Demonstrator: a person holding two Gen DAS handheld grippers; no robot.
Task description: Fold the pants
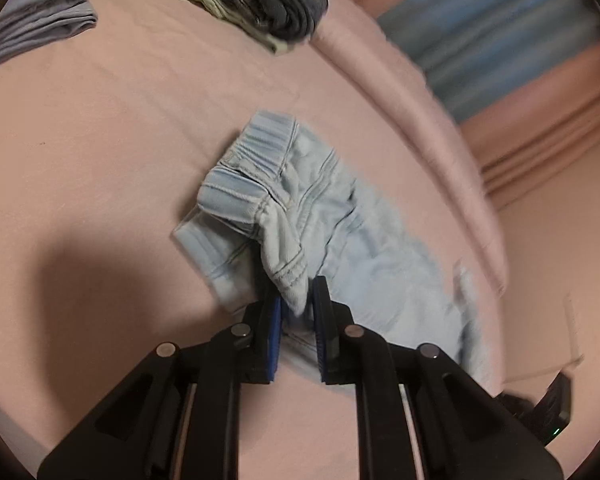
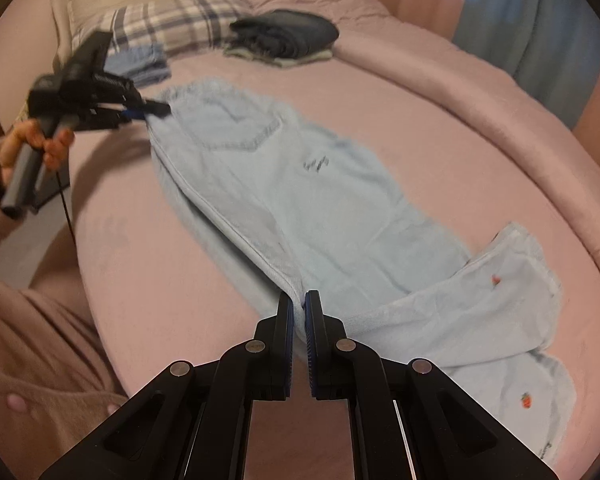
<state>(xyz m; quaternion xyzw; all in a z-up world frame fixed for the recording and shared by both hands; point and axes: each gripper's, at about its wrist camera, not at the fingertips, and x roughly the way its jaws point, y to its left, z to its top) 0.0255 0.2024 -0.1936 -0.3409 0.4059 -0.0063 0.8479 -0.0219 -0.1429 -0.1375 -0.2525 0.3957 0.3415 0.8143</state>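
while pants lie on bed, both grippers pinch them: left waistband, right leg seam.

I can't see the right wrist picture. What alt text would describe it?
A black right hand-held gripper pinches the side seam of pale blue pants spread along a pink bed. At far left a person's hand holds the left hand-held gripper shut on the waistband; folded clothes lie beyond.

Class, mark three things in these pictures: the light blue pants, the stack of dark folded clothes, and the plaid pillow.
light blue pants (image 2: 300, 208), right wrist view, on the middle of the leg fabric.
stack of dark folded clothes (image 2: 288, 34), right wrist view, on the top dark garment.
plaid pillow (image 2: 168, 24), right wrist view, on its checked cover.
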